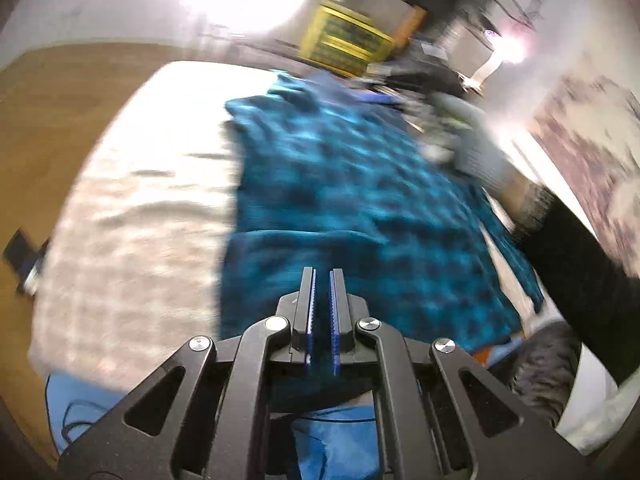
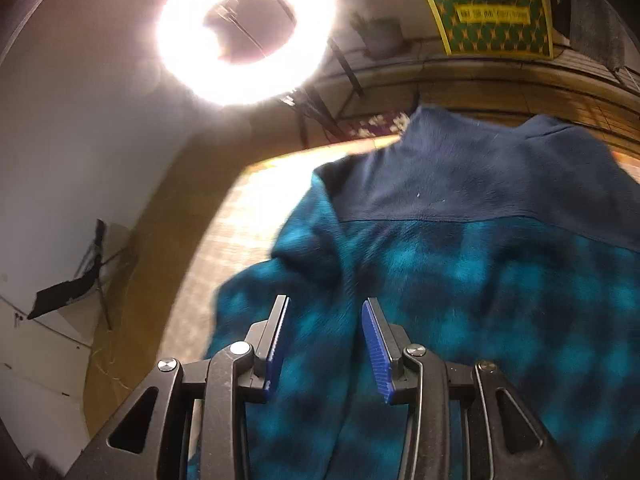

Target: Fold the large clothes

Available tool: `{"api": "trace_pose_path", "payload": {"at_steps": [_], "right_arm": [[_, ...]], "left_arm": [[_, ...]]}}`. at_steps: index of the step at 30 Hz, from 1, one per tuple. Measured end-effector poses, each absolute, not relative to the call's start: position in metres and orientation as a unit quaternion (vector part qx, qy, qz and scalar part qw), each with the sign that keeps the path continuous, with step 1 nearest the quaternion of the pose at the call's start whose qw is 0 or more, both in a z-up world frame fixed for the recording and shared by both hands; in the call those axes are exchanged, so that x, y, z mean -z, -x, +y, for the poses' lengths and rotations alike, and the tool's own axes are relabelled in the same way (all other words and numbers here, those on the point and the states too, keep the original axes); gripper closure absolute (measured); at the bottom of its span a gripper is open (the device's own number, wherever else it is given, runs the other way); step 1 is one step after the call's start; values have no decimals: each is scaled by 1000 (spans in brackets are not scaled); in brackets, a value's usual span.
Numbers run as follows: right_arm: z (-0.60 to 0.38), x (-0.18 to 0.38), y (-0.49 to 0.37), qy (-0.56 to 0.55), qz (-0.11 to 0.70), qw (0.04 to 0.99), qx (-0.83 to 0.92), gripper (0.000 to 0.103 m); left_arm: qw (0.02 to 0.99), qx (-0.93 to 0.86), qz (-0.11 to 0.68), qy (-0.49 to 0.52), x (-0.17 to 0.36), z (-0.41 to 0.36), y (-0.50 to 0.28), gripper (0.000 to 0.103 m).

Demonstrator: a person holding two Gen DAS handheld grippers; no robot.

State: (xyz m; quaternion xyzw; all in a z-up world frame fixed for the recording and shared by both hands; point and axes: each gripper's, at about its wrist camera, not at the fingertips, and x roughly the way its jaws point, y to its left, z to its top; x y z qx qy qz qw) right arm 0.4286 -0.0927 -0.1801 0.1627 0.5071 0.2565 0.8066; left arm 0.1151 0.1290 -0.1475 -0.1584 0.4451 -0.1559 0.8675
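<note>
- In the left wrist view, off to the left of the left gripper (image 1: 322,276), a pale checked bed cover (image 1: 132,216) spreads out, with a wooden floor (image 1: 60,120) beyond its far left edge.
- A small dark object (image 1: 20,254) lies on that floor, at the left edge of the cover; the blur hides what it is.
- The left gripper stands with its blue ridged pads (image 1: 311,312) nearly together, only a thin slit between them, and no cloth is caught in that slit.
- Straight ahead of and under those tips lies the fleece jacket (image 1: 352,184), teal with dark blotches, spread flat on the cover.
- To the right of the tips, a gloved hand (image 1: 476,152) with a black sleeve (image 1: 572,272) reaches over the jacket's far right side.
- Further ahead and above stands a yellow-framed green crate (image 1: 344,40), smeared by motion.
- In the right wrist view, high to the left of the right gripper (image 2: 326,304), a ring light (image 2: 246,30) glares.
- The right gripper's jaws stand moderately apart; the pads (image 2: 374,344) press on nothing.
- The jacket (image 2: 460,280) fills the space under and ahead of these tips, its navy yoke and collar (image 2: 480,172) furthest from the claw.
- A seam fold runs up between the two fingers.
</note>
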Motion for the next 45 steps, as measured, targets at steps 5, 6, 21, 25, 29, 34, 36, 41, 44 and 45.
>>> {"api": "trace_pose_path", "payload": {"at_steps": [5, 6, 21, 25, 29, 34, 36, 41, 44, 45], "right_arm": [[-107, 134, -366, -158, 484, 808, -297, 63], [-109, 126, -349, -155, 479, 808, -306, 63], [-147, 145, -188, -155, 485, 801, -314, 54], [-146, 160, -185, -157, 498, 793, -314, 54], [-144, 167, -181, -156, 504, 787, -320, 53], [-141, 193, -177, -154, 534, 768, -318, 53], [-138, 207, -172, -158, 554, 752, -320, 53], [-118, 232, -156, -143, 587, 723, -335, 53], [-109, 240, -151, -140, 598, 710, -343, 53], [-106, 242, -151, -136, 601, 709, -344, 53]], "left_arm": [[842, 104, 480, 224, 187, 175, -139, 71], [832, 95, 487, 249, 198, 183, -145, 67], [834, 144, 485, 220, 211, 134, -151, 102], [841, 203, 460, 200, 178, 107, -119, 102], [833, 276, 456, 148, 154, 59, -83, 102], [820, 288, 472, 145, 150, 48, -70, 86], [832, 253, 468, 159, 154, 67, -75, 80], [823, 159, 503, 211, 193, 117, -105, 79], [793, 146, 533, 256, 223, 130, -120, 79], [784, 147, 540, 269, 231, 129, -125, 79]]}}
